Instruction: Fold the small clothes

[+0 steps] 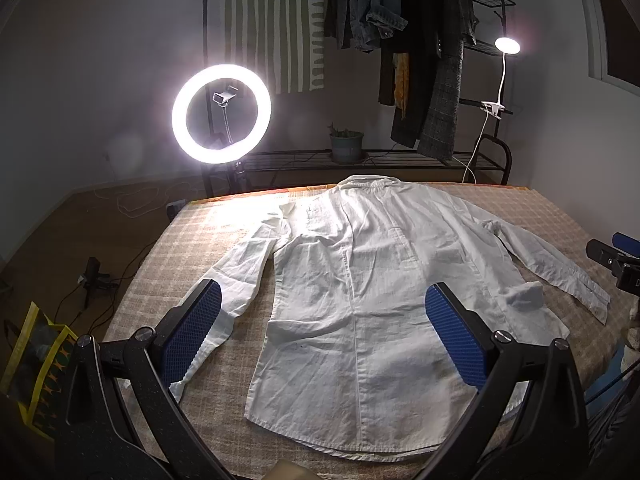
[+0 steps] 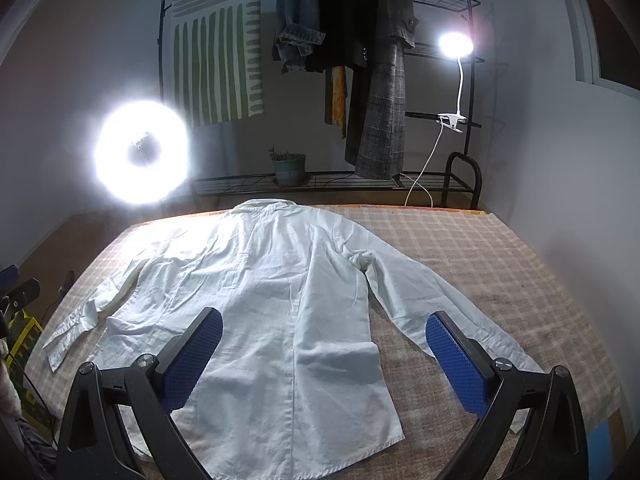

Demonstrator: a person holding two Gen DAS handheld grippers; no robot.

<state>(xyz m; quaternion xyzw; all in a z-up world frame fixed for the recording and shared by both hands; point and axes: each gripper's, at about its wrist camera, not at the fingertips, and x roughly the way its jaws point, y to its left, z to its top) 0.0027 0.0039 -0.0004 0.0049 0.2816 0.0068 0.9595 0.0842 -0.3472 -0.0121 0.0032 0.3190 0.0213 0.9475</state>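
White long-sleeved shirt point(image 1: 360, 280) spread flat, front side down, on the plaid-covered counter point(image 1: 192, 248), collar toward the far edge, hem toward the cameras. Both sleeves angled outward and down from the shoulders; slight wrinkles across the back panel. One lower corner of the hem, on the right in the left wrist view, flipped up into a small fold.

Left claw point(image 1: 324, 336) wide open, blue-padded fingers point(image 1: 192, 336) apart, gripping nothing, hovering above the lower half of the shirt. Seen through the left wrist camera, one finger over the sleeve on the left, the other over the shirt body. Contact with the cloth: cannot tell.

Right claw point(image 2: 324, 360) likewise wide open and empty, blue pads point(image 2: 456, 364) spread, one over the shirt body, the other over the sleeve on the right in its own view. Shirt point(image 2: 260, 304) filling the middle of that view too. Part of the right claw's body visible at the right edge of the left wrist view.

Beyond the counter: lit ring light point(image 1: 221, 114) on a stand, clip-on lamp point(image 1: 507, 46) fixed to a black clothes rack point(image 1: 496, 0), dark coats and a denim jacket point(image 1: 376, 4) hanging there, a potted plant point(image 1: 346, 144) on the rack's lower shelf, a striped wall hanging point(image 1: 272, 24) behind. Yellow-trimmed bag point(image 1: 36, 364) on the floor at left.
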